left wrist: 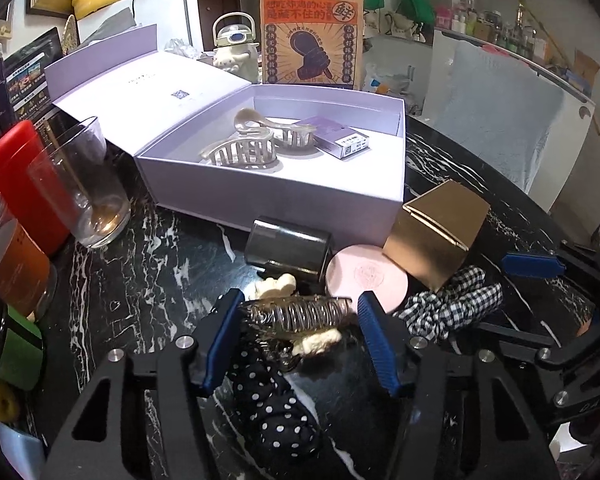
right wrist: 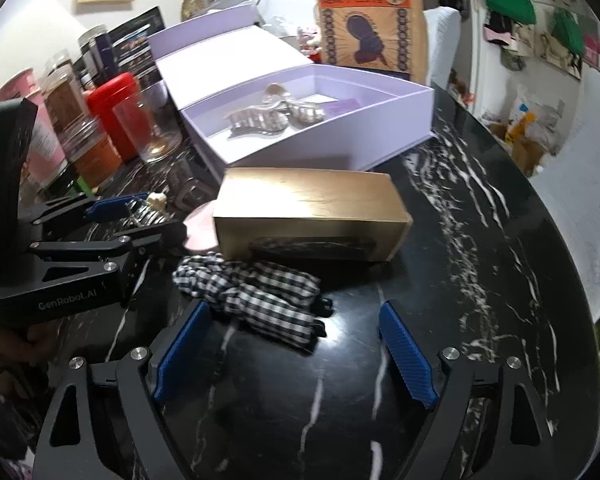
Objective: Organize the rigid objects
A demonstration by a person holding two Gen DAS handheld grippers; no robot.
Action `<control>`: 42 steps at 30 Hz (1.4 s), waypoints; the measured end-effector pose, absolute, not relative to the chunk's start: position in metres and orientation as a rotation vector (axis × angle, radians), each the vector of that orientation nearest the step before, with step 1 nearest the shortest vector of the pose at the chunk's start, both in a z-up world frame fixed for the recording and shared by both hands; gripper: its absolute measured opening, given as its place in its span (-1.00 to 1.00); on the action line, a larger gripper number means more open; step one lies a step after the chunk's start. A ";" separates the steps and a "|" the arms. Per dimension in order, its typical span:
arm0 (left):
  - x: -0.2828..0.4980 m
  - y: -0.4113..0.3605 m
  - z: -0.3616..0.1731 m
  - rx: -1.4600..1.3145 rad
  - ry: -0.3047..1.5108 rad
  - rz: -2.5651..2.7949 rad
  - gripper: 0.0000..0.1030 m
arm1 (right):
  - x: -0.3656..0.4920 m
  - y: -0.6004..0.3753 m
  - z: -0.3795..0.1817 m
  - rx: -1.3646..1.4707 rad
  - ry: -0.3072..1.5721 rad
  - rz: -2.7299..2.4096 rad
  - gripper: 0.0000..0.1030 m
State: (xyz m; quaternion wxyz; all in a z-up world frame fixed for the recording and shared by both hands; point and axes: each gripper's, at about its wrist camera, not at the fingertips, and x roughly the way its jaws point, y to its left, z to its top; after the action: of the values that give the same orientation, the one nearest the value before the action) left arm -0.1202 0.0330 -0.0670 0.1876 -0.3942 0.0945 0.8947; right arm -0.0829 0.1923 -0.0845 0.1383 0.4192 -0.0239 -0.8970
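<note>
A: Hair clips and small boxes, the rigid objects to be organized, are shared between the lavender gift box (left wrist: 268, 196) and the black marble desk (left wrist: 148, 264). Which lie inside the box?

B: Two pearl-toned claw clips (left wrist: 244, 148) rest on its floor, with a small purple carton (left wrist: 338, 138) just beside them toward the right wall. The hinged lid (left wrist: 140, 80) stands open to the left.

A: And on the desk?

B: In front of the box: a dark cylindrical container (left wrist: 288, 248) on its side, a round pink compact (left wrist: 366, 276) touching it, and a gold carton (left wrist: 436, 232) at the compact's right edge. A checked fabric scrunchie (right wrist: 252, 292) lies below the gold carton.

A: State of the left claw (left wrist: 298, 320)?

B: Released but bracketing a transparent amber clip (left wrist: 300, 314). The left blue pad (left wrist: 224, 332) appears to touch the clip's end; a gap shows at the right pad. A polka-dot fabric piece (left wrist: 272, 400) lies beneath.

A: The right claw (right wrist: 296, 354)?

B: Released, spread wide over bare marble, with the scrunchie near its left finger (right wrist: 180, 352); nothing is held.

A: Surroundings?

B: A drinking glass (left wrist: 88, 188), a red canister (left wrist: 20, 180) and jars at the left; a printed paper bag (left wrist: 310, 28) behind the box.
</note>
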 end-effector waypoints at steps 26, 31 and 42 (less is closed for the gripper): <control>-0.122 0.009 -0.074 -1.125 0.201 2.528 0.12 | -0.097 0.151 -0.093 1.242 0.059 -2.663 0.62; -0.121 0.013 -0.074 -1.117 0.212 2.517 0.13 | -0.094 0.155 -0.091 1.231 0.058 -2.657 0.48; -0.108 0.025 -0.067 -1.054 0.329 2.531 -0.06 | -0.088 0.158 -0.091 1.205 0.075 -2.646 0.39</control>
State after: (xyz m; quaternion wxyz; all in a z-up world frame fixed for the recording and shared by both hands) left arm -0.1081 0.0249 -0.0670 0.1890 -0.3747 0.1171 0.9001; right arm -0.0876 0.1584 -0.0912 0.1166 0.4114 0.0256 -0.9036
